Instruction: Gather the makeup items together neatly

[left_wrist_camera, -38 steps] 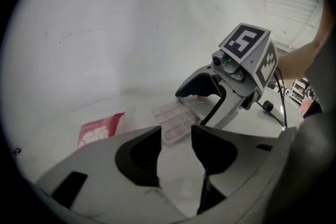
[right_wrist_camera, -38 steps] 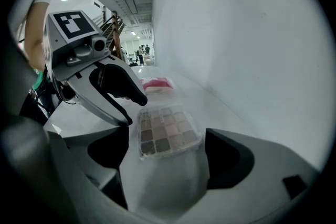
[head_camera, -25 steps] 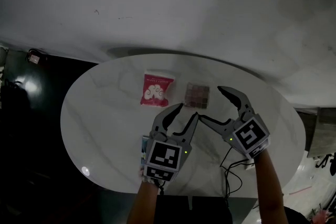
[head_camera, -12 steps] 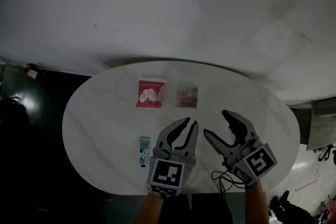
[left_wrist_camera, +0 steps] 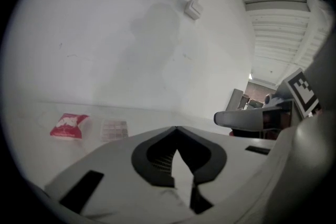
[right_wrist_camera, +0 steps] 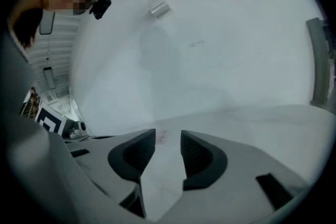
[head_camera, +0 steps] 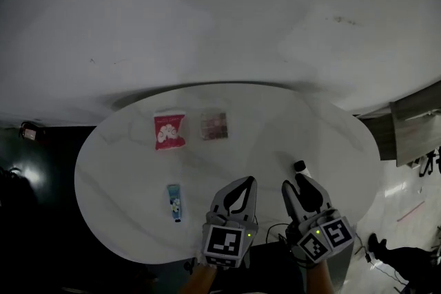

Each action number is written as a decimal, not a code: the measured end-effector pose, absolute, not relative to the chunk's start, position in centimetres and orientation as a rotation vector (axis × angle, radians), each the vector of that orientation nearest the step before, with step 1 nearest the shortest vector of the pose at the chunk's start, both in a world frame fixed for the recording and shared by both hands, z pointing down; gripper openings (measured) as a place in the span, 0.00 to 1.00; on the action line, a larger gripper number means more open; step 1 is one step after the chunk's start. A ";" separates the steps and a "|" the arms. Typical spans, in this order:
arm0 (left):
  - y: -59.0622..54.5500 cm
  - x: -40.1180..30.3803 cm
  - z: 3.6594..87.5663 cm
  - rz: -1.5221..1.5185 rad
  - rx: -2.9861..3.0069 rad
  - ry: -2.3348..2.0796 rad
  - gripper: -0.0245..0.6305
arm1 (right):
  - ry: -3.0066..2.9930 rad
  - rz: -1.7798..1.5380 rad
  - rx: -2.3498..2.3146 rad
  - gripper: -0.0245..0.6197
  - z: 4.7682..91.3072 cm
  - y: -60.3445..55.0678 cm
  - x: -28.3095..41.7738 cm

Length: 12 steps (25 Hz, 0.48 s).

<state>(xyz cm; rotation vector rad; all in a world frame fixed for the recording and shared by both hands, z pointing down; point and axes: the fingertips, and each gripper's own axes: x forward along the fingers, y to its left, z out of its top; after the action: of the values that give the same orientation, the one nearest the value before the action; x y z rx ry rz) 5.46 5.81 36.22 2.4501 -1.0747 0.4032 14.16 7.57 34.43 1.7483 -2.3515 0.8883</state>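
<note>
Since the earlier frames I have drawn both grippers back to the bottom edge of the head view, away from the items. This leaves the tube [head_camera: 175, 202], which the left gripper [head_camera: 248, 182] half covered before, in the clear.

**Items.**
- The tube lies flat at lower left of centre, to the left of the left gripper's fingers and apart from them. Its long axis runs nearly top to bottom in the frame, leaning slightly right at the lower end. I cannot tell which end bears the cap.
- The red packet [head_camera: 169, 131] and the palette [head_camera: 213, 125] lie side by side further up the frame, near each other but not touching, and well apart from both grippers. Their edges sit roughly square to the frame.
- A small dark object [head_camera: 299, 166] stands just beyond the tips of the right gripper [head_camera: 296, 184]. I cannot make out what it is.

**Fingers.**
- In the left gripper view the jaws have closed tip to tip on nothing. The packet [left_wrist_camera: 68, 126] and palette [left_wrist_camera: 114, 130] show far off at left.
- In the right gripper view the jaws have just been closing. A narrow gap remains with nothing in it.

**Surround.** The white oval table [head_camera: 124, 169] carries all of this. A dark cable [head_camera: 272, 234] trails at its near edge between the grippers.
</note>
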 end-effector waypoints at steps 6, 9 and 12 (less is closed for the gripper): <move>8.8 8.4 38.1 0.482 2.465 -1.003 0.08 | -2.127 0.918 1.935 0.23 36.5 10.8 19.3; 9.3 10.0 38.7 0.499 2.466 -1.003 0.08 | -2.041 0.874 1.897 0.23 38.2 12.0 21.1; 9.7 11.7 39.3 0.514 2.444 -1.020 0.08 | -1.996 0.867 1.815 0.31 40.2 12.4 22.3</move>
<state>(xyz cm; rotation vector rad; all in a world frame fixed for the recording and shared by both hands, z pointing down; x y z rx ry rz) 11.69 9.66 39.34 2.4440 -1.0201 0.5141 22.31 12.44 40.21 1.8151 -1.9957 0.8668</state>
